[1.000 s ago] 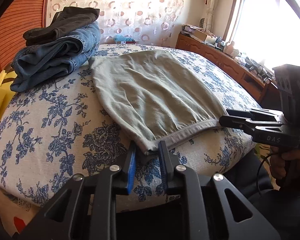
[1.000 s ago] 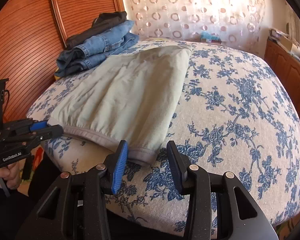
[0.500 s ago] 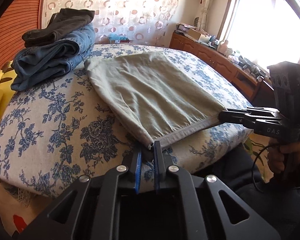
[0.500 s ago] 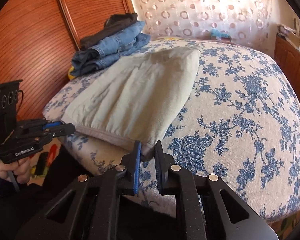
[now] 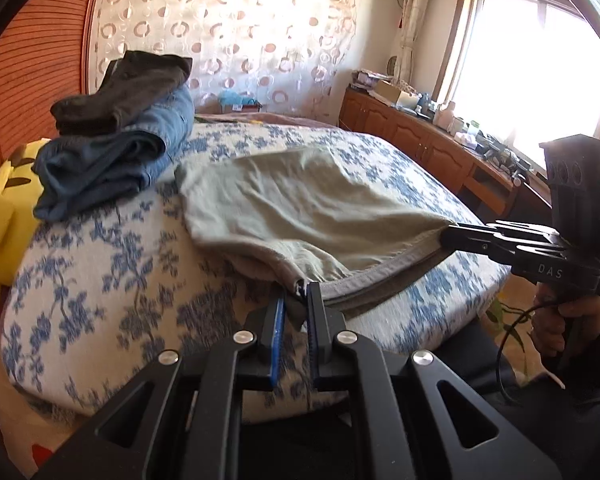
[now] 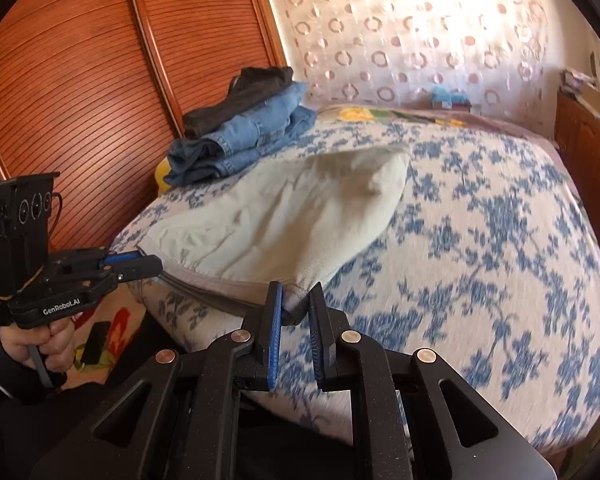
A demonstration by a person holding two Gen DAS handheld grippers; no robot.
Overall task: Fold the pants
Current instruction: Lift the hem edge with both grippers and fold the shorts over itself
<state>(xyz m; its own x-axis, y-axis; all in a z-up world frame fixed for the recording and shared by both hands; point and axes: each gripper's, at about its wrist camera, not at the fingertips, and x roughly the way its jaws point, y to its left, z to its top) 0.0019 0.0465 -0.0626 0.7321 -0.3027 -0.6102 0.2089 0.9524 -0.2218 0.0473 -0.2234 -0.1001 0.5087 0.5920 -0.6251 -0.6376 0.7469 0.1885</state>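
Note:
The pale green pants [image 5: 300, 208] lie folded on the blue-flowered bed [image 5: 112, 264], waistband at the near edge. My left gripper [image 5: 298, 300] is shut on the left corner of the waistband. My right gripper [image 6: 296, 300] is shut on the right corner. Both corners are lifted off the bed, and the cloth sags between them. The pants also show in the right wrist view [image 6: 292, 216], with the left gripper [image 6: 148, 264] at the far corner. The right gripper [image 5: 452, 236] shows at the right of the left wrist view.
A stack of folded blue jeans [image 5: 112, 160] and dark pants [image 5: 124, 92] sits at the back left of the bed. A yellow plush toy [image 5: 4, 208] lies beside it. A wooden sideboard [image 5: 440, 152] runs under the window at right. A slatted wooden wardrobe [image 6: 80, 80] stands at left.
Both grippers closed on the waistband corners, then rose. The near end of the pants has lifted off the bed and the cloth has billowed up.

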